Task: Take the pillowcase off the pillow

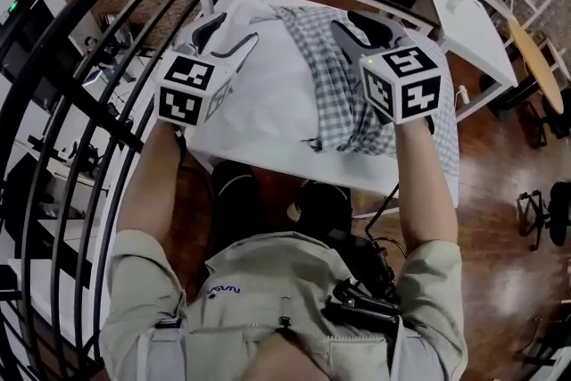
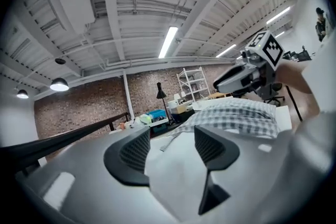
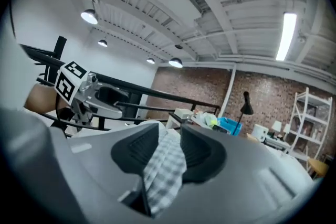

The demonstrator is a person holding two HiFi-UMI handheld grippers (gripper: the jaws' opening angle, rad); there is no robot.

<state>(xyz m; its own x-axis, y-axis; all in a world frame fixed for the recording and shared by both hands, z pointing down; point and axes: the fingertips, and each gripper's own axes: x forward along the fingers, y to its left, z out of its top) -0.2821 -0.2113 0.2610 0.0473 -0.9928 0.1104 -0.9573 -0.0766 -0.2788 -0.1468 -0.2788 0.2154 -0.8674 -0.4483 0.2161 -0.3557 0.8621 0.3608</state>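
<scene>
Heads up: your left tongs (image 2: 172,136) gape wide around the white pillow (image 1: 259,94), and your right tongs (image 3: 169,139) sit narrower with the checked pillowcase (image 1: 335,76) loose between them (not pinched), so pull now and you'll slip off the cloth bunched over the pillow's right half on the desk (image 1: 294,174).

The pillowcase (image 1: 335,76) is grey-and-white checked; the pillow (image 1: 259,98) is plain white.

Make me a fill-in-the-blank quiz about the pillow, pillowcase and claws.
1. The left claw stands open around the soft fabric pillow, whose colour is ___.
2. The grey-and-white fabric pillowcase between the right claw's jaws has a ___ pattern.
3. The pillow lies on a white ___.
Missing: white; checked; table.
</scene>
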